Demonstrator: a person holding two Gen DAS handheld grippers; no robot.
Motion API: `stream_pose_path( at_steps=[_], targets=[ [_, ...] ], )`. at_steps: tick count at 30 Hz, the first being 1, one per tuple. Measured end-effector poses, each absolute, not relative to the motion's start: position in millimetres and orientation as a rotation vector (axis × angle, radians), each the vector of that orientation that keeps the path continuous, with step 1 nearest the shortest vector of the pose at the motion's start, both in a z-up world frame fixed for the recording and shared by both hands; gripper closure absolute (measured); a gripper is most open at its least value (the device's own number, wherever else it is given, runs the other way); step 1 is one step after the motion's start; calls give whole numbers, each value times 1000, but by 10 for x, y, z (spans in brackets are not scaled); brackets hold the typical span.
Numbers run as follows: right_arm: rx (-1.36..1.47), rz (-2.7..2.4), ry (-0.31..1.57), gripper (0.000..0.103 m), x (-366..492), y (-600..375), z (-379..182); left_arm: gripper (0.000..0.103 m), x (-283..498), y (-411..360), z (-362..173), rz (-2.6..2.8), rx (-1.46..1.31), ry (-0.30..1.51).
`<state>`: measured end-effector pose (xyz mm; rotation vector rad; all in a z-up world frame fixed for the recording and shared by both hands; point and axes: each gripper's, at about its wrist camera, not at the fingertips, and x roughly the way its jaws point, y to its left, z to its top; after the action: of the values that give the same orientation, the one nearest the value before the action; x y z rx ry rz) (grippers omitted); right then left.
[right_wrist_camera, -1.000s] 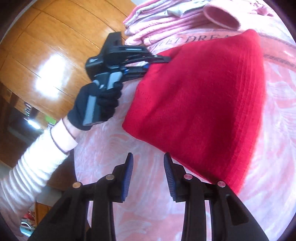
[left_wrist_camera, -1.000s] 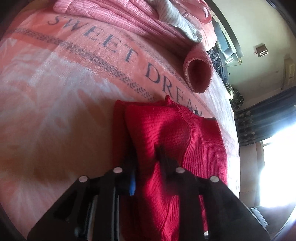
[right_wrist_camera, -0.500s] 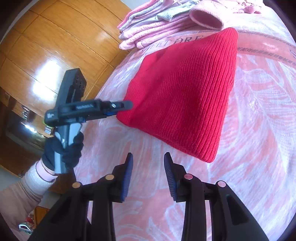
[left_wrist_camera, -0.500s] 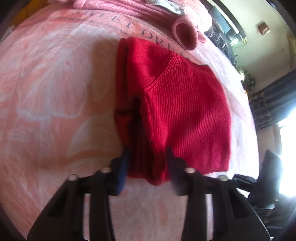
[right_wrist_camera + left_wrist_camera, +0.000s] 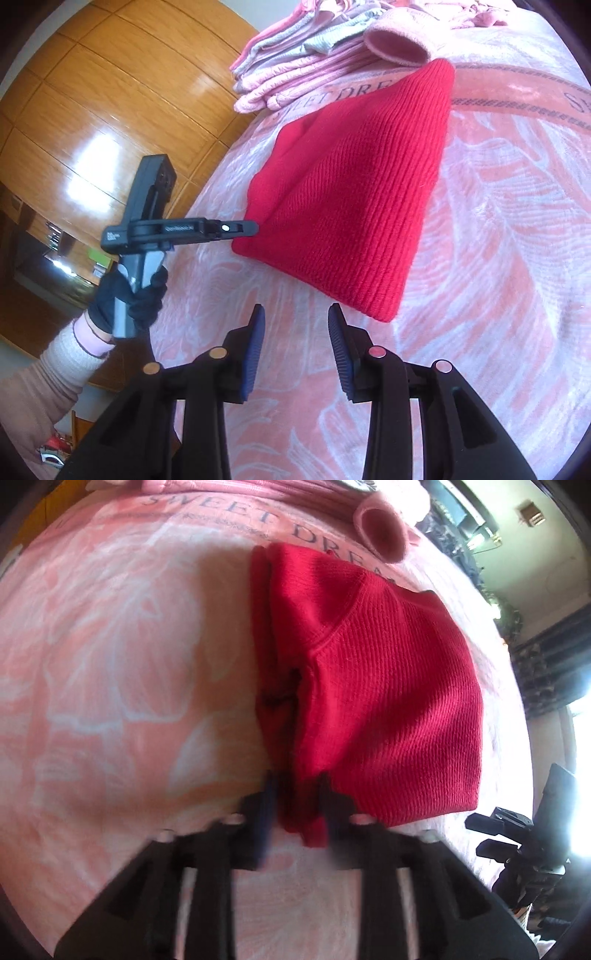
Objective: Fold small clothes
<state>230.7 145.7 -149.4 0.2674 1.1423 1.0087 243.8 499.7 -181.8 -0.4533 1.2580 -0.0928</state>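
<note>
Left gripper (image 5: 295, 805) fingers (image 5: 263, 812) narrowly parted, straddling near corner of folded red sweater (image 5: 369, 686); whether they actually pinch cloth, cannot tell. Right gripper (image 5: 295, 354) fingers (image 5: 341, 354) wide apart, holding nothing, hovering over bed (image 5: 498, 295) just short of sweater's ribbed hem. Sweater lies flat on pink floral blanket, lettered "SWEET DREAM". Beyond it, touching its far corner: pile of pink clothes (image 5: 314, 70). Gloved hand (image 5: 129, 299) grips left tool's handle.

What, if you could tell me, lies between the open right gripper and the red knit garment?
Only bare pink bedspread, seen in the right wrist view: the right gripper hangs open, just short of the red knit garment, touching nothing.
</note>
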Motion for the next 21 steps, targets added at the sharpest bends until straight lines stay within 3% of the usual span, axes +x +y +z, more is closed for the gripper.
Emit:
stream_pose_path(
  at_steps=[5,10,15,21],
  targets=[
    [289,1000,1121,62,2314,1297,-1488,64,2664,5169,-1431,1,-374,1159],
    [312,1001,1111,62,2306,1226,-1492,65,3441,4967,-1221,-32,-251,1114],
    [315,986,1120,62,2320,1168,-1527,64,4131,4692,-1353,-86,-232,1139],
    [327,978,1135,61,2334,1130,-1583,61,4427,4526,-1705,-94,-196,1233]
  ],
)
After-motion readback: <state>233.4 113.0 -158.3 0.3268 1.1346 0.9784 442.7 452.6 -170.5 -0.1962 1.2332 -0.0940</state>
